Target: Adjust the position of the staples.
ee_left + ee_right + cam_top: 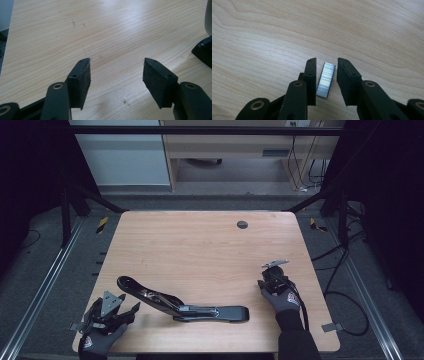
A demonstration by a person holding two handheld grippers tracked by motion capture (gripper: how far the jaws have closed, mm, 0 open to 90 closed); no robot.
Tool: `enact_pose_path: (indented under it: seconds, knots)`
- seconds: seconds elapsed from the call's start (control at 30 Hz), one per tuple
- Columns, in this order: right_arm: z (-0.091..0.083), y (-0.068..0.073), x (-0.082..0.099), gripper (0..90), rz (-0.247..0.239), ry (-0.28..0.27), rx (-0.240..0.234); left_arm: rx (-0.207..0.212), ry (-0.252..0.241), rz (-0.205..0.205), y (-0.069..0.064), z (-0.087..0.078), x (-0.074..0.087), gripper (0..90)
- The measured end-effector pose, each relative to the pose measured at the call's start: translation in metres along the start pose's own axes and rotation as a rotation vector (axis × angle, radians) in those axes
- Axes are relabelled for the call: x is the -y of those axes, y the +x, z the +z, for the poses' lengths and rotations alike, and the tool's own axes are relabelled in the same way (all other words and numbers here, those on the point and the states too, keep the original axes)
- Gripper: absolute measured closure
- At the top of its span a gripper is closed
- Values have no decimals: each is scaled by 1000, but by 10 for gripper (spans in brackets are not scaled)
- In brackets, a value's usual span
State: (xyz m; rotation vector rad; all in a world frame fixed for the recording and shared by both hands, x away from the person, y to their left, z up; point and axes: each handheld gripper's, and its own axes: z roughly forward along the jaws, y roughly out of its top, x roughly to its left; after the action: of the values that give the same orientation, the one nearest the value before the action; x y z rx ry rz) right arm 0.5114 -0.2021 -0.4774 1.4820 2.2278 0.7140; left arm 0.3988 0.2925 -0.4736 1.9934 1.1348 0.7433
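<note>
A black stapler [185,307] lies swung open near the table's front edge, its arm reaching back-left; its end shows at the right of the left gripper view [203,50]. A short silver strip of staples [326,79] lies flat on the wood between the jaws of my right gripper [326,62], with thin gaps on both sides. That gripper [272,272] sits at the right of the table, beyond the stapler's base. My left gripper [129,304] rests at the front-left corner, just left of the stapler arm, jaws wide [117,65] with bare wood between them.
The wooden table [200,245] has a round cable hole [242,224] near its far edge. Black frame rails run along both sides, and cables hang off the right side.
</note>
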Motion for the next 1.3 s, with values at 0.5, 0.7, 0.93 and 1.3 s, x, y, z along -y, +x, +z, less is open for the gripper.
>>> enact_pose_path:
  seconds: [0.5,0.7,0.93,1.3]
  knots:
    - [1,0,0,783,9,15,-7,7,7,5,-1,1,1,390]
    - [-14,-2,4,784,-24,-20,-43,7,4,6,-2,0,1,390]
    - [-29,2,26,783,-98,-23,-104,9,6,16,-4,-1,1,390]
    - [-42,8,52,782,-94,-21,-156,6,7,16,-4,-1,1,390]
